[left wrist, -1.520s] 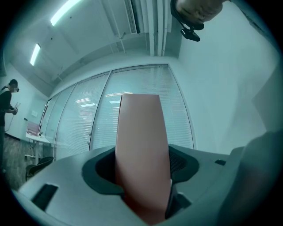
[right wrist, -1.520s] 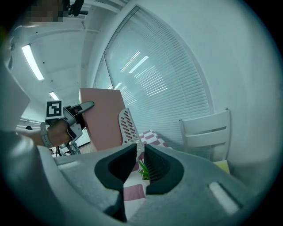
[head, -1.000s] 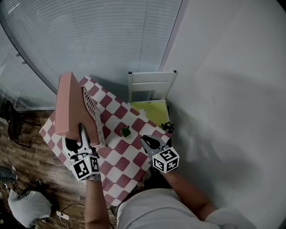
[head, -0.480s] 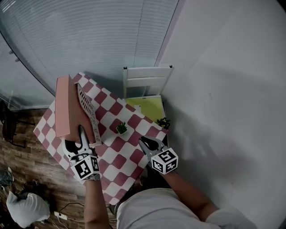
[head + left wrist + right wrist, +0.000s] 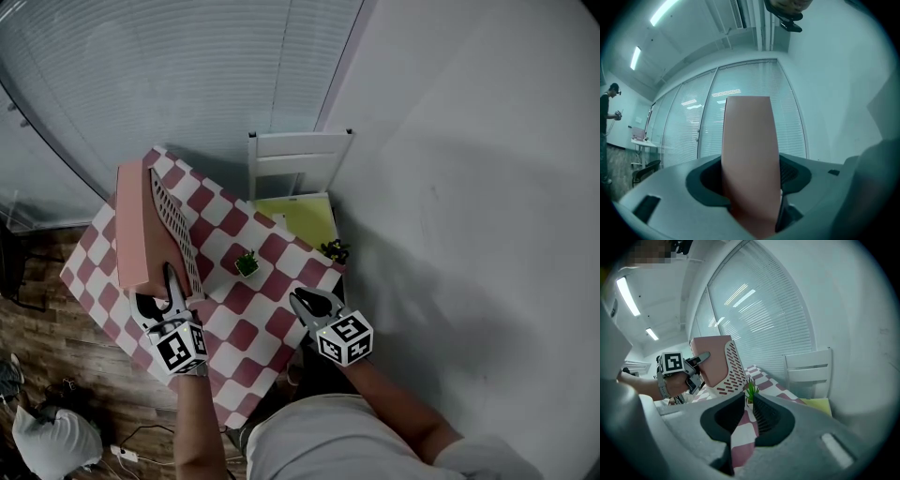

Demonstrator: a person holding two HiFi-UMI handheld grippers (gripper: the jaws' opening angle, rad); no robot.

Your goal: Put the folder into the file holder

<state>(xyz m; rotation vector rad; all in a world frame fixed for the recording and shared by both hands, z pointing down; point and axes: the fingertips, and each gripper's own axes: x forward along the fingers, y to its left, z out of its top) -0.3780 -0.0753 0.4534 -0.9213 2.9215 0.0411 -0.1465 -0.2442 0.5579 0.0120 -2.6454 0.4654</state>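
Observation:
A tall pink folder (image 5: 139, 230) stands upright at the table's left side. My left gripper (image 5: 169, 281) is shut on its near edge. In the left gripper view the folder (image 5: 750, 154) fills the gap between the jaws and rises straight up. The white perforated file holder (image 5: 175, 234) stands right against the folder's right face. In the right gripper view the folder (image 5: 711, 363) shows behind the holder's slotted wall (image 5: 733, 371). I cannot tell how deep it sits. My right gripper (image 5: 306, 298) hovers over the table's near right edge, open by a narrow gap (image 5: 749, 397), with nothing in it.
The red-and-white checked table (image 5: 253, 319) carries a small green plant (image 5: 247, 264) at its middle and a darker plant (image 5: 333, 251) at the right edge. A white chair (image 5: 295, 159) with a yellow seat pad (image 5: 298, 217) stands behind, against the wall. Glass blinds lie beyond.
The head view has drifted, so the table and chair sit further left and higher. The left gripper keeps its hold on the folder beside the holder. The right gripper has barely moved.

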